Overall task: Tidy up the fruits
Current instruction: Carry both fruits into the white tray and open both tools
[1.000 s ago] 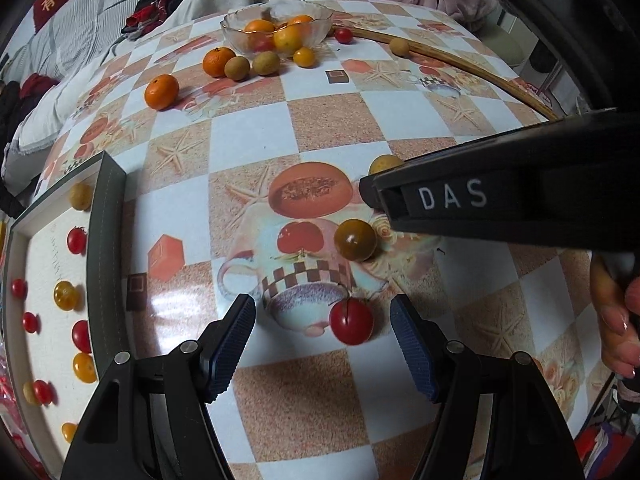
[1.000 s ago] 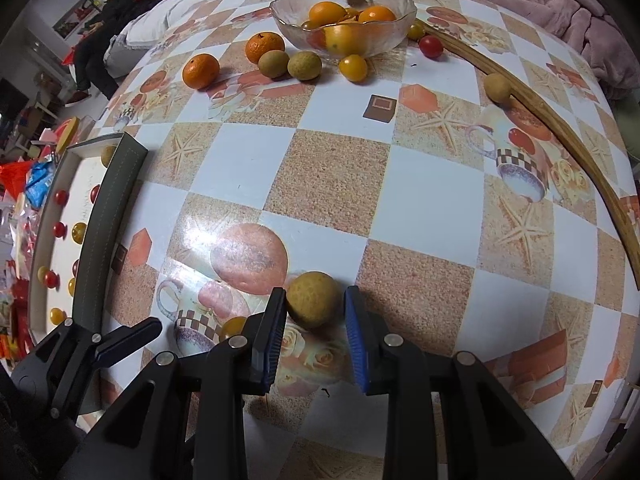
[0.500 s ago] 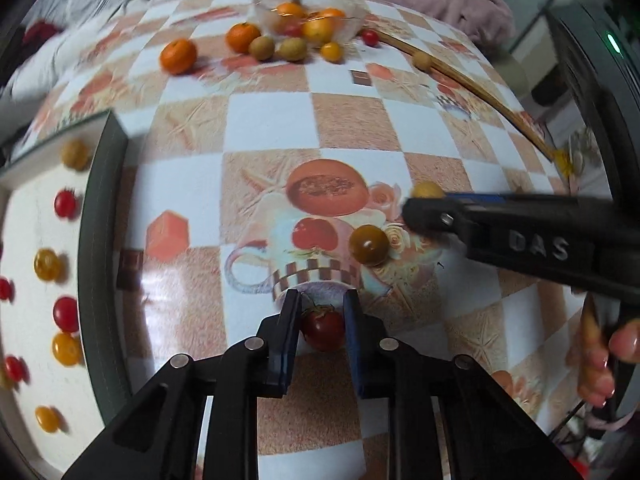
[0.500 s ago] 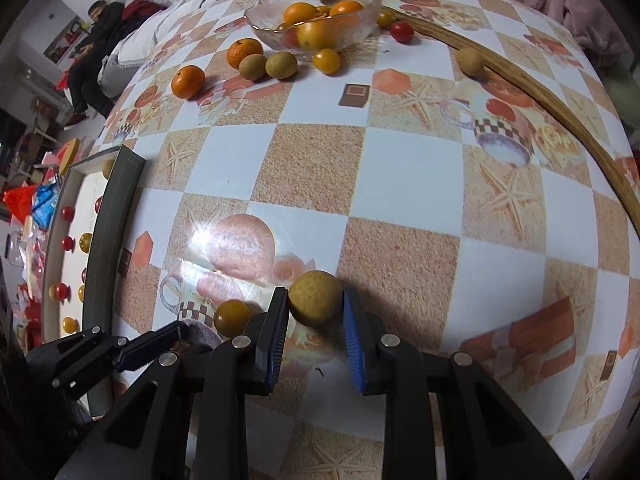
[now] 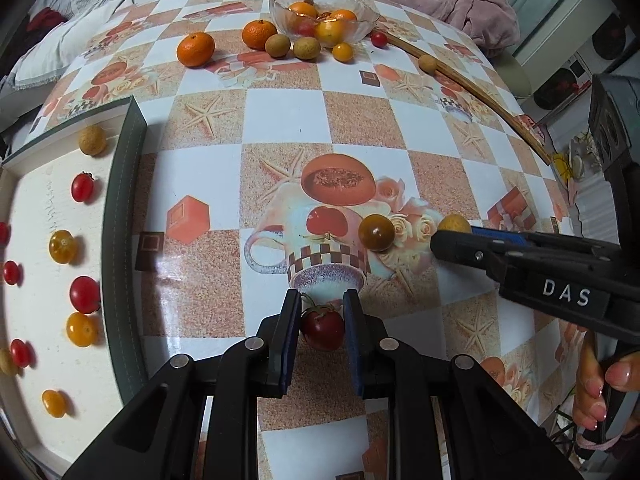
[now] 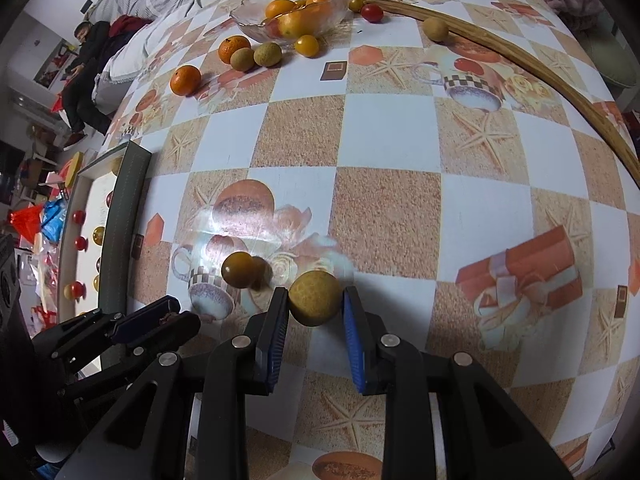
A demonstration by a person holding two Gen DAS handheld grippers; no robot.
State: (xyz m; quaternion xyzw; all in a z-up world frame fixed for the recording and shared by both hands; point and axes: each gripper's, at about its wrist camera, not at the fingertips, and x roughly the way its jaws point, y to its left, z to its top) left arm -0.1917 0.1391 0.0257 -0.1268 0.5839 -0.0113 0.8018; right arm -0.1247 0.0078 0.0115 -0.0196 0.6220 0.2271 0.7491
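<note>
My left gripper (image 5: 322,314) is shut on a red cherry tomato (image 5: 322,327) just above the patterned tablecloth. My right gripper (image 6: 315,306) is shut on a tan longan (image 6: 315,298); it shows from the side in the left wrist view (image 5: 452,236). A dark yellow-brown cherry tomato (image 5: 376,232) lies between the two grippers, also in the right wrist view (image 6: 238,269). A white tray (image 5: 28,208) with a dark green rim at the left holds several red and yellow cherry tomatoes and a longan (image 5: 92,140).
A glass bowl (image 5: 360,24) of oranges stands at the far side, with two mandarins (image 5: 196,49), longans (image 5: 277,45), a yellow tomato (image 5: 343,51) and a red tomato (image 5: 378,39) beside it. A bamboo hoop (image 5: 480,80) curves along the right with a longan (image 5: 428,63) against it.
My left gripper closed on the red cherry tomato and now holds it. My right gripper stays shut on the longan, raised a little.
</note>
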